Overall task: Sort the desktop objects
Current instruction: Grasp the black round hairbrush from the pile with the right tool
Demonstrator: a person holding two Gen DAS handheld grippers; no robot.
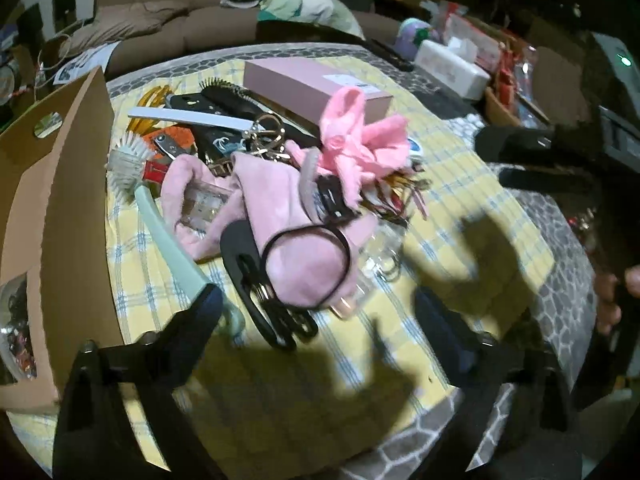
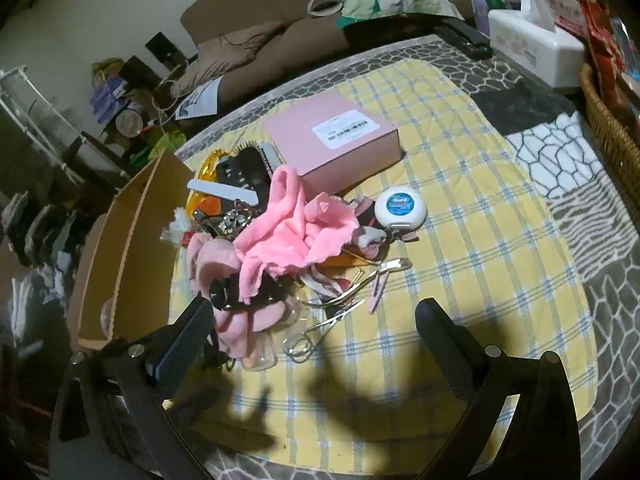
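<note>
White floss case (image 2: 401, 205) clear in right view, black hair tie (image 1: 306, 266) left

The round white floss case (image 2: 401, 205) has a blue top that says "Oral-B". It sits at about 4 o'clock from the pink box (image 2: 332, 140). The pink box has a white sticker (image 2: 341, 127) with a black barcode and tiny words, too small to read. No other words can be read.
</note>
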